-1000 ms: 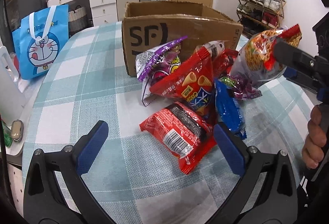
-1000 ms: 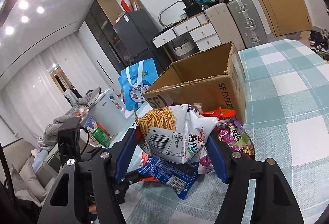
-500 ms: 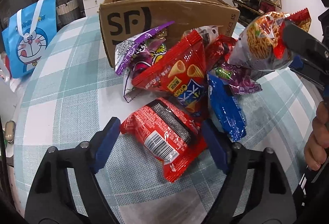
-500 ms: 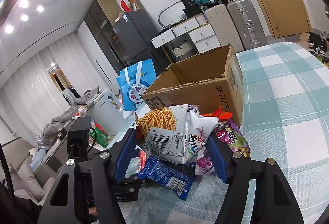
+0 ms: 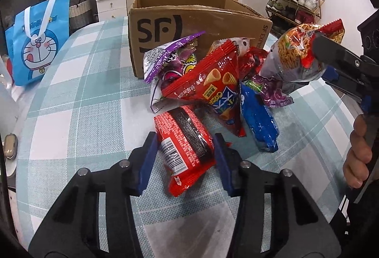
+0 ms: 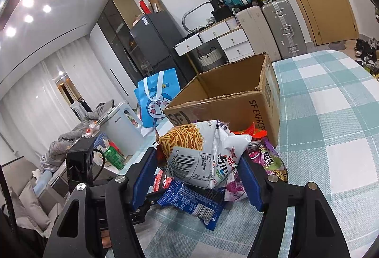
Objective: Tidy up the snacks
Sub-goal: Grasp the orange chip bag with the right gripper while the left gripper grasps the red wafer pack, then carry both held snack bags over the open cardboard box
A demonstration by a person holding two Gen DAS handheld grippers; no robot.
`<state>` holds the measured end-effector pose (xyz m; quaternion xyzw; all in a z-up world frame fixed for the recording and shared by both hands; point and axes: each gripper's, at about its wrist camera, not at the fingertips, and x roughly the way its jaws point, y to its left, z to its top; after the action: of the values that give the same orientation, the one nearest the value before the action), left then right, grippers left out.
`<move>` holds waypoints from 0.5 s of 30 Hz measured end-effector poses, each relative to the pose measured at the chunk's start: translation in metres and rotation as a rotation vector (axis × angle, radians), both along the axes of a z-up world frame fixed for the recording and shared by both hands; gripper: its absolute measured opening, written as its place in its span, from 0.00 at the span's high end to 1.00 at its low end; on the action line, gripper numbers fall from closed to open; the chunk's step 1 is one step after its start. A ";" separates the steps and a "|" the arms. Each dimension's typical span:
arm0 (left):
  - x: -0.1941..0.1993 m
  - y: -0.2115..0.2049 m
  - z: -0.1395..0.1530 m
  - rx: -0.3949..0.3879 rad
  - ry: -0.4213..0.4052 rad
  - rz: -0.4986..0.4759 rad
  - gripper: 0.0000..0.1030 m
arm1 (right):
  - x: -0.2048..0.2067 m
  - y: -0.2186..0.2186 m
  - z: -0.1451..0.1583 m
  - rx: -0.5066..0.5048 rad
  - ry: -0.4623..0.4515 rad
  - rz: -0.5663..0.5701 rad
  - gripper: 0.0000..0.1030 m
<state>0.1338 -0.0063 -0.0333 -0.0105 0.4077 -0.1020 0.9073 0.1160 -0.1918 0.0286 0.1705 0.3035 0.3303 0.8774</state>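
A pile of snack bags lies on the checked tablecloth [image 5: 71, 96] in front of an open SF cardboard box [image 5: 189, 28]. My left gripper [image 5: 184, 153] has closed on a red packet with a black stripe [image 5: 184, 146], its blue pads against both sides. My right gripper [image 6: 201, 168] is shut on a white bag of noodle sticks [image 6: 203, 153] and holds it above the pile; that bag also shows in the left wrist view [image 5: 296, 54]. A red cone-snack bag [image 5: 213, 87], a blue packet [image 5: 258, 120] and a purple bag [image 5: 170, 61] lie in the pile.
A blue Doraemon bag [image 5: 35, 44] stands at the table's left edge. A white appliance [image 6: 120, 125] and a green can [image 6: 113, 158] stand beyond it. Drawers, suitcases and a shoe rack [image 5: 293, 2] line the far walls.
My left gripper has moved forward and narrowed from wide open onto the red packet. My right gripper still holds the noodle bag, raised slightly towards the box.
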 end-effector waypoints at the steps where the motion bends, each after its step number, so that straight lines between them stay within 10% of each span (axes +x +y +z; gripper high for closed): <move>1: -0.004 0.006 0.000 -0.003 -0.001 0.002 0.57 | 0.000 0.000 0.000 0.001 0.001 -0.001 0.34; 15: -0.025 0.029 0.024 -0.021 -0.059 0.047 0.58 | -0.001 -0.001 0.003 0.001 -0.008 -0.006 0.34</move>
<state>0.1089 0.0224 -0.0094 -0.0267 0.3793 -0.0853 0.9209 0.1150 -0.1927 0.0318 0.1704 0.2993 0.3286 0.8794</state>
